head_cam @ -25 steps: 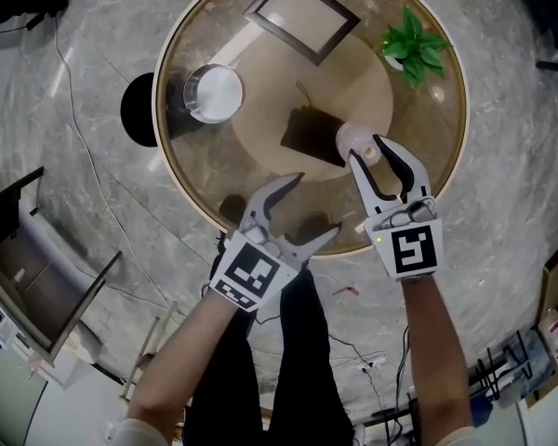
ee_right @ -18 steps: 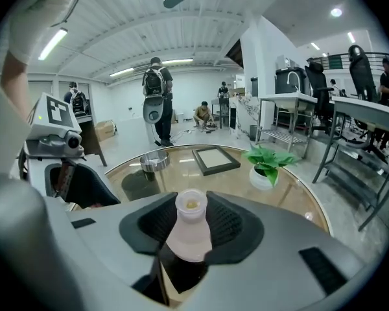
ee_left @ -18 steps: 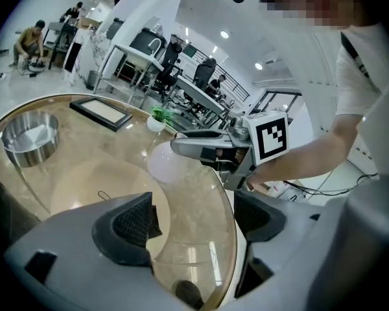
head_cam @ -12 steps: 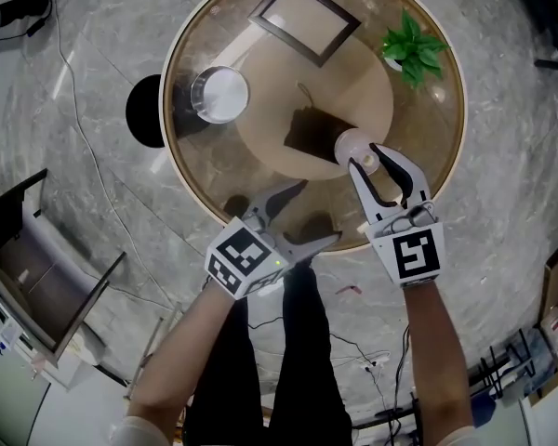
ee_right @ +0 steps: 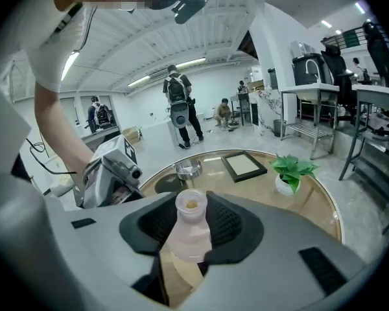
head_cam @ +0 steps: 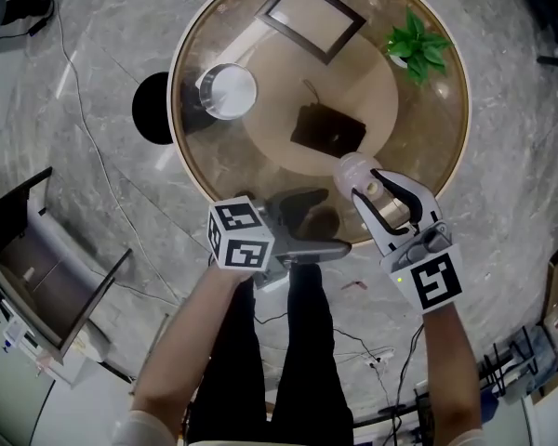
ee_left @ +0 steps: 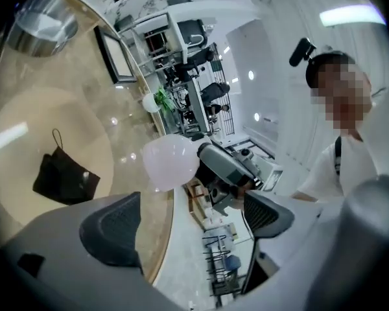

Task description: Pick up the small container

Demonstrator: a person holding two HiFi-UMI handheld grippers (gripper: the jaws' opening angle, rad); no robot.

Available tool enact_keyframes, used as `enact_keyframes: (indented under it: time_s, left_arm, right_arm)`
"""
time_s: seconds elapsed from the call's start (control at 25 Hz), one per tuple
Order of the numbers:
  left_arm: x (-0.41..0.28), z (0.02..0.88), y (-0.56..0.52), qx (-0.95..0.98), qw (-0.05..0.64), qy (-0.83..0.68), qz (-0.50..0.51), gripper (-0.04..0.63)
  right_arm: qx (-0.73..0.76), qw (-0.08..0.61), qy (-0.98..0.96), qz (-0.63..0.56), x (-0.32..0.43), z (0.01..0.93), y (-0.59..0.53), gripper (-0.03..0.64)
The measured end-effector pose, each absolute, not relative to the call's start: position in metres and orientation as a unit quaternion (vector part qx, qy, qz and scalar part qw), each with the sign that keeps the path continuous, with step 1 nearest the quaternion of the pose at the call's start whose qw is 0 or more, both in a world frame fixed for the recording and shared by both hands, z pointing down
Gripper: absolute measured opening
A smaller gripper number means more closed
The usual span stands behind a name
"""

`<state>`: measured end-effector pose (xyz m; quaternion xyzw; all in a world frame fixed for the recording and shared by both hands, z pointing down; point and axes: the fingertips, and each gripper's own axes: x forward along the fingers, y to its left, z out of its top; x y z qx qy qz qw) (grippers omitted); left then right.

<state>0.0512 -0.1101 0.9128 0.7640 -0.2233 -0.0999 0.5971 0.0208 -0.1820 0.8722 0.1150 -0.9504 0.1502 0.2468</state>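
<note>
light: bright overhead | glare: tabletop (ee_left: 65, 115) | edges: warped (gripper views)

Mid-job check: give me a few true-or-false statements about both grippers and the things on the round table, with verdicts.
1. The right gripper is shut on the small container. True.
2. The left gripper is clamped on the black pouch. False: its jaws have just been opening and stand apart with nothing between them; the pouch lies on the table.
3. The potted plant has tipped over onto the floor. False: it stands upright on the table near the rim.
4. The picture frame lies flat on the table. True.
</note>
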Motion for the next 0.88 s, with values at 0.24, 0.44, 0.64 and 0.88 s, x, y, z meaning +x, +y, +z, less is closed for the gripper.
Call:
enact_keyframes:
  time_s: [0.24,0.44,0.64,0.88]
  left_arm:
    - [0.042,0.898,-0.116,0.713,0.637,-0.198,-0.214,0.499]
    - [0.044,0.883,-0.121,0.686,0.645,-0.167,-0.291,0.517]
    - [0.053,0.865,-0.121,0.671,0.650,-0.131,-0.332,0.520]
    - [0.059,0.846,-0.119,0.653,0.656,-0.115,-0.361,0.464]
  right_arm:
    - [0.088,0.241,-0.951,0.172,0.025,0.854,-0.163,0.149]
    - [0.076,0.242,-0.951,0.176,0.031,0.839,-0.148,0.149]
    - [0.065,0.243,-0.952,0.174,0.037,0.826,-0.135,0.149]
    - [0.067,0.246,-0.953,0.166,0.043,0.815,-0.124,0.150]
